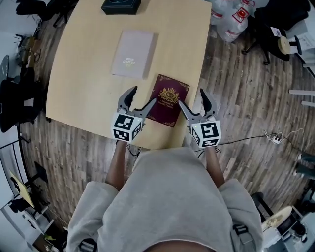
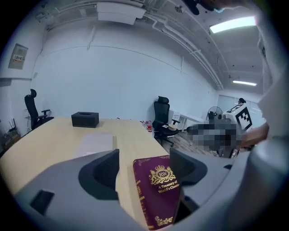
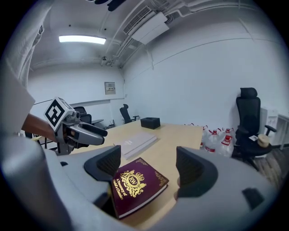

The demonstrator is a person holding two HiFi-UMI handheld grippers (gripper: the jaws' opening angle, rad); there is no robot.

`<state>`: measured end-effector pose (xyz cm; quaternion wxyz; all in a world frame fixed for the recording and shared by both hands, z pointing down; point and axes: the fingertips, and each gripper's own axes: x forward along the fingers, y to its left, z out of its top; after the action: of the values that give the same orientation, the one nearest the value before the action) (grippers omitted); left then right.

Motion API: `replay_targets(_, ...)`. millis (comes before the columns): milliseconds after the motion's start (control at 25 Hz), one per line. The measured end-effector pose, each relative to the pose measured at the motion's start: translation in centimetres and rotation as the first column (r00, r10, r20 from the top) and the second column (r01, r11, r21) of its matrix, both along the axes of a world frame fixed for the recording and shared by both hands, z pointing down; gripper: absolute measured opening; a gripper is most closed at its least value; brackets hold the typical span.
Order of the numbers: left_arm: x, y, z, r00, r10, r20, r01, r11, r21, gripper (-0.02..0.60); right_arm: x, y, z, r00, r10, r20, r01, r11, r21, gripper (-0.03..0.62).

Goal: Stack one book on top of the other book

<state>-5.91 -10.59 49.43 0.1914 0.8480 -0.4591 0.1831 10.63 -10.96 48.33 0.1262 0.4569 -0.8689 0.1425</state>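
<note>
Maroon book (image 1: 169,100) lies flat and cover up near the front edge of the table (image 1: 83,74), and you have it flanked. Your left gripper (image 1: 143,96) hangs at its left edge and your right gripper (image 1: 192,97) at its right. Both pairs of jaws stand wide apart and clamp nothing. In the left gripper view the book's left edge lies between the jaws; in the right gripper view most of the cover does. Whether any jaw tip touches the book, I cannot tell.

The grey book (image 1: 132,54) lies flat farther up the table, well apart from the maroon one, so nothing is stacked yet. I judge the step in hand to be the approach for the pickup.

To do it well, mind how your jaws are turned: they open sideways now, while the book offers only thin edges (a flat hardback on smooth wood gives little to bite). You will likely need to roll each wrist until one jaw can go under the board and one over it. Come in low, take the two long edges near their middles, close both grippers together, and lift level so the cover stays shut. The book's near corner sits close to the table edge, so a push toward you could tip it off.

Count:
- two books, one maroon and one grey
- two grippers, both empty
- one table
- one black box (image 1: 121,6) at the far end
- water jugs (image 1: 231,19) on the floor past the far right corner, number unclear
</note>
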Motion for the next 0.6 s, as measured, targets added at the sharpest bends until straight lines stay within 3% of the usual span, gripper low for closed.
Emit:
replay_targets(240, -0.9, -0.3, 1.5, 0.996, 0.067, -0.05, -0.069, 0.997, -0.037, 0.354, -1.1, 0.4, 0.3, 0.997, 0.072, -0.035, -0.073, 0.997, -0.024, 0.372)
replay_targets(600, 0.0, -0.5, 2.6, 0.993, 0.092, -0.071, -0.097, 0.993, -0.067, 0.356, -1.8, 0.5, 1.5, 0.997, 0.071, -0.037, -0.074, 0.995, -0.064, 0.377)
